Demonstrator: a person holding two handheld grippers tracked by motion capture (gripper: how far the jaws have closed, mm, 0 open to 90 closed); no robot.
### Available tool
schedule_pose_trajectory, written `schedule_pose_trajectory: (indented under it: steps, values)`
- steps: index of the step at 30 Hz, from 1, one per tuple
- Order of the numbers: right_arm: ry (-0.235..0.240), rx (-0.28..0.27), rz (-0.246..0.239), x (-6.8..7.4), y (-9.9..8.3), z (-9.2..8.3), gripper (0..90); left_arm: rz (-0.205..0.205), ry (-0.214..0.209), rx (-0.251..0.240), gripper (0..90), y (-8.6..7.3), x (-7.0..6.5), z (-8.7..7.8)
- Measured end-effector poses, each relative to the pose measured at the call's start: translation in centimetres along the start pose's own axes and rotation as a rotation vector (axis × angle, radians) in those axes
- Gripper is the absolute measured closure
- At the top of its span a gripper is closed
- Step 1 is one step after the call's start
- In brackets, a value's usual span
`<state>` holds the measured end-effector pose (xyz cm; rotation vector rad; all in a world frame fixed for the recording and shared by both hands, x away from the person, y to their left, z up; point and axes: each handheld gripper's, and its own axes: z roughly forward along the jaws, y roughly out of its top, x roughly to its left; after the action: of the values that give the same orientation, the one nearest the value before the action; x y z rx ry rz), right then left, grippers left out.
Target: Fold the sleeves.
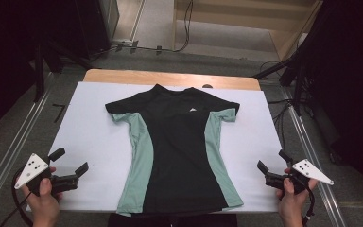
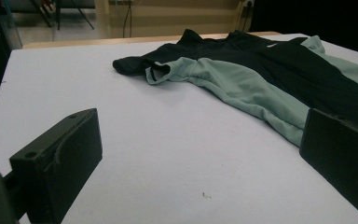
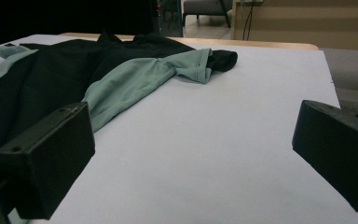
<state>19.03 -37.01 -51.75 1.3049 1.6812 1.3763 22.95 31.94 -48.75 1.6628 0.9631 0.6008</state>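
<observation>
From the high view the whole T-shirt (image 1: 177, 151) is laid out flat, front up, on the white sheet covering the counter (image 1: 90, 137): black down the middle, pale green panels along both flanks, a small white logo (image 1: 192, 110) on the chest, collar toward the far edge and hem reaching the near edge. That view also takes in both hands, the bare wooden strip of the counter at the far side, the grey floor and the cables (image 1: 184, 28) lying beyond it. The left hand-held gripper (image 1: 71, 163) hovers over the near left corner of the sheet, its jaws spread wide with nothing between them, and the shirt's green left side lies off to its inner side, clearly apart from it. The right hand-held gripper (image 1: 273, 161) mirrors it at the near right edge, jaws likewise wide apart and empty, near the shirt's other green panel without touching it. The left gripper view adds detail that the high view lacks: the sleeve (image 2: 161, 70) on that side is curled at its cuff, and the green fabric carries soft wrinkles, with a tiny speck on the white sheet in front of the jaws. The right gripper view shows the opposite sleeve (image 3: 209, 60), its green part ending in a stitched hem against the black sleeve end.
</observation>
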Motion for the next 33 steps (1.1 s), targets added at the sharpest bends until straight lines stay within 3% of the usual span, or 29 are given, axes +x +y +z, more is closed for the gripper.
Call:
schedule_pose_trajectory:
  steps: [15, 21, 25, 29, 33]
  values:
    - [0.013, 0.000, -0.020, 0.2, -0.1, 0.1, 0.0, 0.006, -0.020, -0.026, 0.0, 1.8, -0.7, 0.6]
    - [0.009, -0.002, -0.006, 0.1, -0.1, 0.1, 0.0, 0.050, -0.036, 0.031, 0.0, 3.1, -1.8, 1.8]
    - [0.015, -0.003, -0.003, 0.1, -0.1, 0.1, 0.0, 0.069, -0.052, 0.043, 0.0, 3.8, -2.3, 2.6]
    - [0.019, -0.004, -0.007, 0.1, -0.2, 0.1, 0.0, 0.030, -0.093, 0.044, 0.0, 4.5, -2.3, 3.3]
    - [0.021, -0.006, -0.009, 0.1, -0.2, 0.1, 0.0, 0.027, -0.098, 0.062, 0.0, 5.0, -2.1, 4.0]
